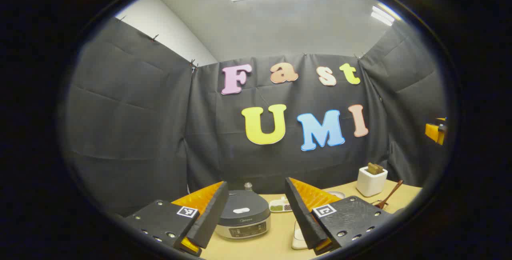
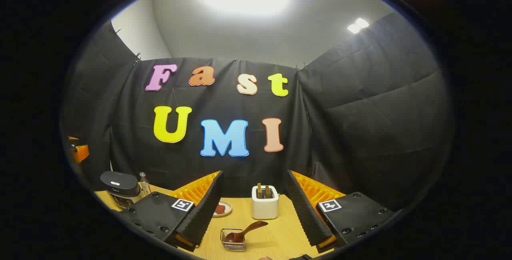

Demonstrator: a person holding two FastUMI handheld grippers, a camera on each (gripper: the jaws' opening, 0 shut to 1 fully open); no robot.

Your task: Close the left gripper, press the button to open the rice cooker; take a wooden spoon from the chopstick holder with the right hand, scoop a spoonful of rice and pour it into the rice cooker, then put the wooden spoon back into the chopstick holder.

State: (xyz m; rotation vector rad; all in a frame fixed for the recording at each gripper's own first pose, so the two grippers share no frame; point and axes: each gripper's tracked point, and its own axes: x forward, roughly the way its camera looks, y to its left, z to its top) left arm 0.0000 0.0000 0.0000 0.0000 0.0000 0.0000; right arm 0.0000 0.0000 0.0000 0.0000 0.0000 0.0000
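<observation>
Pale wood is the surface of the table (image 1: 276,236), and in the left gripper view the left gripper (image 1: 256,228) hovers above it with its two fingers spread wide and nothing between them. Straight ahead, framed in the gap between the fingers, stands the round dark-lidded silver rice cooker (image 1: 243,220), its lid down. Just behind it a small clear bottle (image 1: 248,186) peeks up, and to its right lies a small white dish with green contents (image 1: 280,206). Farther right, beyond the right finger, is the white square chopstick holder (image 1: 371,181), and near it the brown handle of the wooden spoon (image 1: 390,196) leans out. In the right gripper view the right gripper (image 2: 254,224) also stands wide open and holds nothing. Between its fingers, close ahead, the wooden spoon rests with its bowl in a small clear square container (image 2: 233,241), handle tilted up to the right. Behind it stands the chopstick holder, with a small plate (image 2: 222,209) to its left. The rice cooker is far to the left, beyond the left finger, the bottle just beside it.
</observation>
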